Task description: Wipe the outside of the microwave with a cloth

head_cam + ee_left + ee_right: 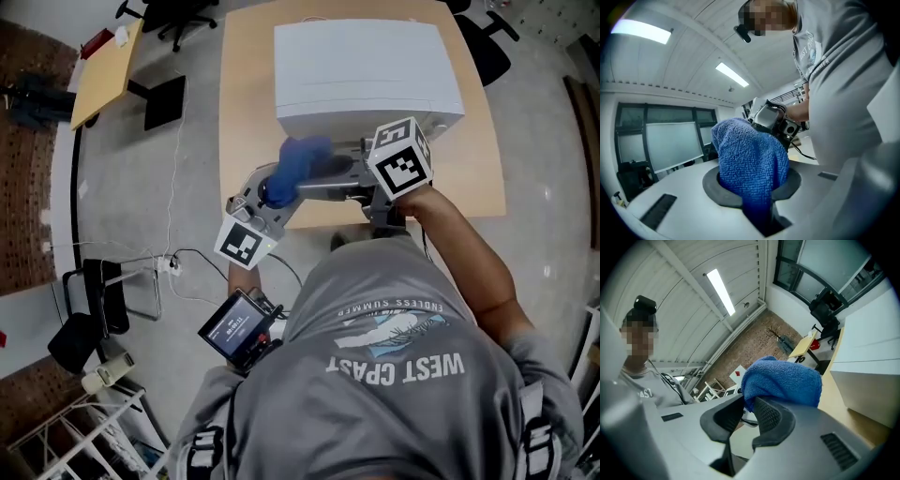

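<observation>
A white microwave (366, 75) (872, 371) stands on a wooden table (244, 112). In front of it, above the table's near edge, a blue cloth (295, 164) hangs between my two grippers. My left gripper (274, 192) (754, 185) reaches in from the left and is shut on the cloth (750, 164), which bulges up out of its jaws. My right gripper (328, 178) (746, 408) points left at it from the other side. The cloth (783, 380) drapes over its tips with an edge pinched between them. The right gripper (771, 117) also shows just behind the cloth in the left gripper view.
A smaller wooden table (103, 66) and black office chairs (178, 14) stand at the far left, another chair (487, 47) at the far right. Cables (173, 262) trail over the floor on my left. A wire rack (84, 431) sits at the lower left.
</observation>
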`<state>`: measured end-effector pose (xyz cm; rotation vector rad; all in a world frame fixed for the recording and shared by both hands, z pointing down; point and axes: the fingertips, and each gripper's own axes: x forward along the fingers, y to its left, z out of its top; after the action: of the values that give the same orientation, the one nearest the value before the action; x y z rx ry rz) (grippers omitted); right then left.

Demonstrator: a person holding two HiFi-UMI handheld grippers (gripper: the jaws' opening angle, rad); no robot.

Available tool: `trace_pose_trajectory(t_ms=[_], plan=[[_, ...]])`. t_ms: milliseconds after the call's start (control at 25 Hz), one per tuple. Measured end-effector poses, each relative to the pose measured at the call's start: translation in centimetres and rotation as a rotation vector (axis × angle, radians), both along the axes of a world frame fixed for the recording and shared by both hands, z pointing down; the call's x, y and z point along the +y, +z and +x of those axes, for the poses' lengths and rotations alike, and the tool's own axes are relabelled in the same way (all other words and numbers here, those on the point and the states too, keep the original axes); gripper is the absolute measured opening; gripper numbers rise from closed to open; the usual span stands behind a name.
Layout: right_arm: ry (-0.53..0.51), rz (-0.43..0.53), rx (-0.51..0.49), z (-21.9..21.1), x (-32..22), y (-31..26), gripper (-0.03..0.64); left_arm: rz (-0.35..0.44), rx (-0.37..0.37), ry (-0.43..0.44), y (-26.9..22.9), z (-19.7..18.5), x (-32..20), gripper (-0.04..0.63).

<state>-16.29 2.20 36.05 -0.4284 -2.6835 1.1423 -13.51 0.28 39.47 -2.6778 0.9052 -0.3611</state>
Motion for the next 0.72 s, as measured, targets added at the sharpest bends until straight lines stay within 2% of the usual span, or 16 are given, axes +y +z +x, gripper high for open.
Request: trace_pose_trajectory(t_ms=[200, 320, 400, 520, 640, 720], plan=[[0.072, -0.026, -0.011, 3.4, -1.1, -0.2, 0.066, 0.009, 0.007, 0.057, -0.6, 1.7, -0.8, 0.089], [0.147, -0.045, -0.04, 6.6, -3.4, -0.6, 0.066, -0.062, 0.142, 0.0, -1.0, 1.8, -2.3, 0.073], [0.223, -0.023, -0.068, 8.0, -4.8, -1.5, 0.066, -0.07, 0.208, -0.048, -1.8, 0.4, -2.7, 0.062], [0.372, 0.116, -0.128, 10.1, -6.6, -4.0, 0.066, -0.043, 0.261, -0.141, -2.6, -3.2, -3.2, 0.052], [0.539, 0.368, -0.147, 14.0, -9.7, -6.2, 0.066, -0.029, 0.275, -0.262, -2.3, -5.3, -5.5, 0.052], [0.595, 0.505, -0.123, 16.2, -11.2, -7.0, 0.066, -0.042, 0.265, -0.349, -1.8, -6.5, -7.6, 0.052]])
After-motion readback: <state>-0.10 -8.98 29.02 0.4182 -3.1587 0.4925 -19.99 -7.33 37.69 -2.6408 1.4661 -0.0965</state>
